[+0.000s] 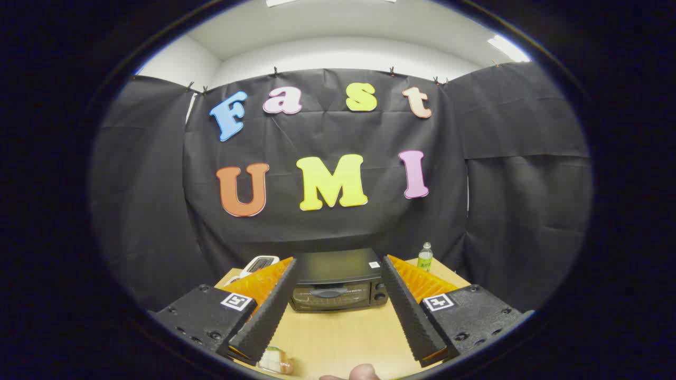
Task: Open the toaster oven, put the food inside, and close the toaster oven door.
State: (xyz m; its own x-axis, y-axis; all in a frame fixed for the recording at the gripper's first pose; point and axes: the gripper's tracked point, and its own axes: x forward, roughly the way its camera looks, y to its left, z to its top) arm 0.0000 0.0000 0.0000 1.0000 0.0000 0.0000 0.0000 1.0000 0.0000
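Nearest of all, at the desk's front edge, a bit of a person's hand (pixel 359 372) pokes up, and just beside it, under the tip of the left finger, lies the food: a small wrapped snack in pale and brownish tones (pixel 275 361). Over these hangs the gripper (pixel 338 266), its two ribbed fingers spread wide and holding nothing, with bare light wooden desk (pixel 338 332) between them. Beyond the fingertips, squarely framed by them, sits the black toaster oven with a glass door and a horizontal handle bar (pixel 338 287); its door looks closed, two dark knobs at its right side. A white device with a small screen (pixel 259 263) peeks out behind the left finger, and a green-labelled plastic bottle (pixel 424 256) stands past the right one, near the desk's back corner.

The step in hand, I judge, is opening the door. From where I stand, the sensible way is to go straight in toward the handle, keep the gripper level, narrow the fingers around the bar from above and below, then pull outward and down along the door's hinge arc instead of yanking, so the light oven does not slide on the desk.
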